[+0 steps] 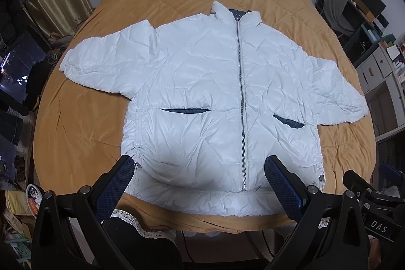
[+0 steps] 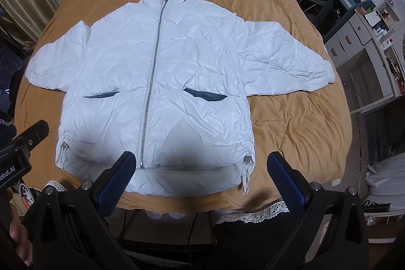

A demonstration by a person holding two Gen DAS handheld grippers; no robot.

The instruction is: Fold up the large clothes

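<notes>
A white quilted puffer jacket [image 1: 202, 82] lies front-up and spread flat on a bed covered by a mustard-yellow quilted bedspread [image 1: 83, 123]. Its long axis runs sleeve to sleeve, across both views; the silver front zipper [image 1: 241, 103], closed from hem to neck, runs at right angles to that, with the stand-up collar [image 1: 235, 13] pointing to the far end of the bed and the hem lying along the near edge. At the left, one sleeve [image 1: 101, 62] extends outward, then come two slanted pockets showing dark blue lining [image 1: 186, 111], and at the right the other sleeve [image 2: 286, 60] reaches toward the bed's side. The left hand-held gripper [image 1: 198, 173] hovers over the hem, its blue-padded fingers spread wide apart and holding nothing. The right hand-held gripper [image 2: 201, 171] hovers likewise over the hem's right corner, fingers fully apart and empty. Both grippers' shadows darken the lower jacket. Whether the drawcord toggles [image 2: 247, 160] at the hem corners are metal or plastic is hard to tell, and the clutter beyond the bed's sides is distorted by the fisheye lens.
</notes>
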